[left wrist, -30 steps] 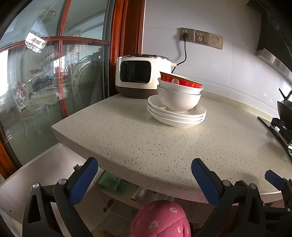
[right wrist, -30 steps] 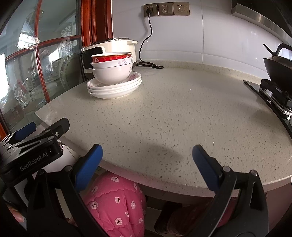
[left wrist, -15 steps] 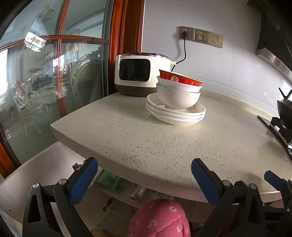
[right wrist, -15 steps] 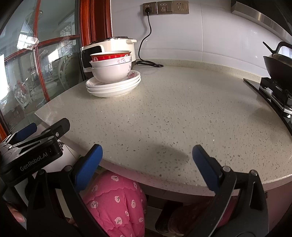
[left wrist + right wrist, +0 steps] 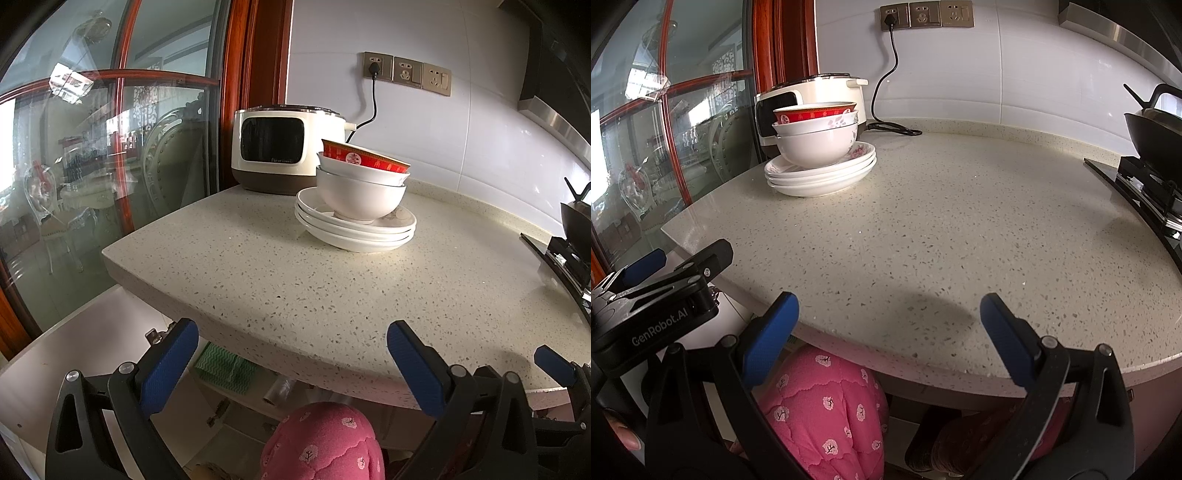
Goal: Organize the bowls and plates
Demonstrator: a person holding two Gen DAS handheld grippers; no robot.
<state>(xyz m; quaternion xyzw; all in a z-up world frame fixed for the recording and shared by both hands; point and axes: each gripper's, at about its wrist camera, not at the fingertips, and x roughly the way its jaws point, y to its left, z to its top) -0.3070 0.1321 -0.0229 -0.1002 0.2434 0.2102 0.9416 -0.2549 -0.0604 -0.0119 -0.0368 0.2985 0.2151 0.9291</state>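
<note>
Left gripper is being held wide open, nothing between its blue pads, hanging at the near edge of the speckled countertop and well apart from the dishes. Right gripper is likewise being held spread apart and empty, its pads sitting over the counter's front lip; the left unit's black body (lettering "GenRobot.AI" on its side) is being seen just beside it at lower left in the right wrist view. Pink patterned fabric is being shown below the counter edge in both views. Further out, toward the back left of the counter, a stack of white plates is being seen lying flat, three rims being counted. A nest of bowls is being carried on the top plate: a large white bowl at the bottom, a second white bowl inside it, and a red-banded bowl on top, tilted slightly. Floral print is being shown on the top plate's rim in the right wrist view. Just behind the stack, a white rice cooker is being seen standing, its cord plugged into a wall outlet. A black wok is being seen on the stove at far right, well apart from the dishes.
</note>
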